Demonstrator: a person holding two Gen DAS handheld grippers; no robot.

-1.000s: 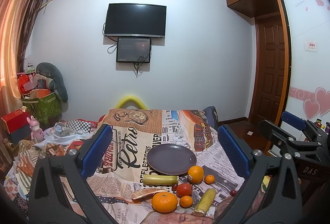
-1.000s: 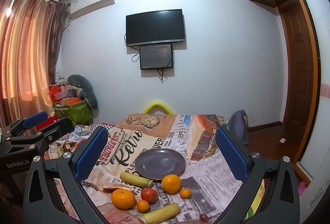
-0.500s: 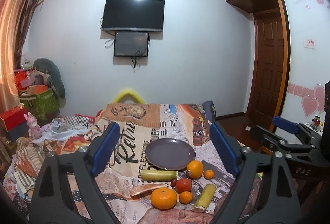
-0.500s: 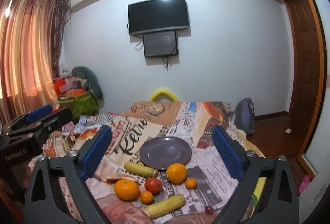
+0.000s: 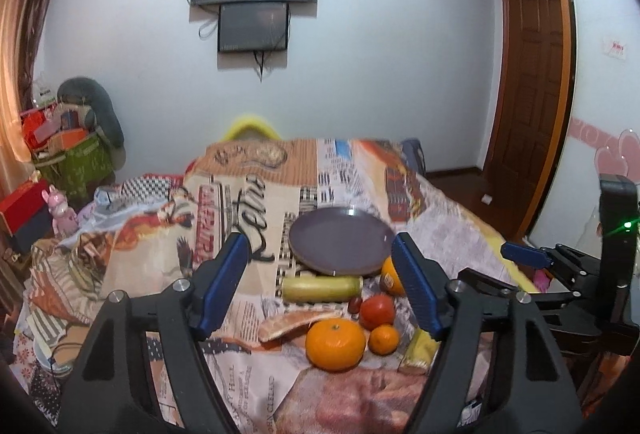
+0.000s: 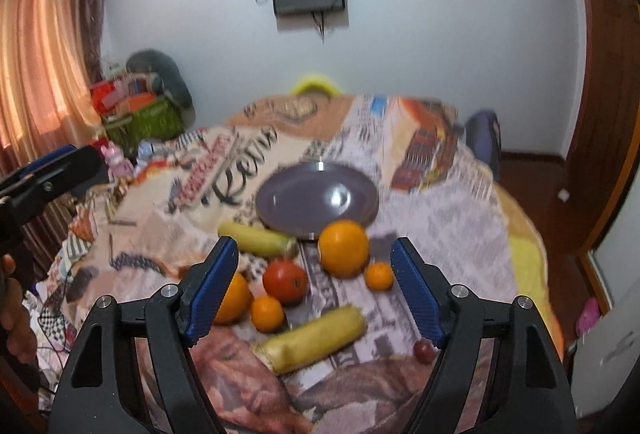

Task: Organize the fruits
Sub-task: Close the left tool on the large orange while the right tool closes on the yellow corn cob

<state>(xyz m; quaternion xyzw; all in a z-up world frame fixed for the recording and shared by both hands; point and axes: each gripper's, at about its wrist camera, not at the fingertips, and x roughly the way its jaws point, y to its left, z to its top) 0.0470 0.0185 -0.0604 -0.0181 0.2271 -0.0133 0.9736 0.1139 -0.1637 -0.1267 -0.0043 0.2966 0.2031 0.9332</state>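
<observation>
A grey-purple plate lies empty on a table under a newspaper-print cloth. In front of it lie several fruits: a big orange, a red tomato, a mandarin, small oranges, two yellow-green corn-like pieces, a brown slice and a small dark fruit. My left gripper is open and empty above the fruits. My right gripper is open and empty, closer over them.
The table's right edge drops to a wooden floor by a door. A cluttered green basket and toys stand at the left. The other gripper shows at the right edge of the left view and the left edge of the right view.
Both grippers have moved forward and tilted down toward the fruits, the right one more. The fruits and plate have not moved. Both stay open.
</observation>
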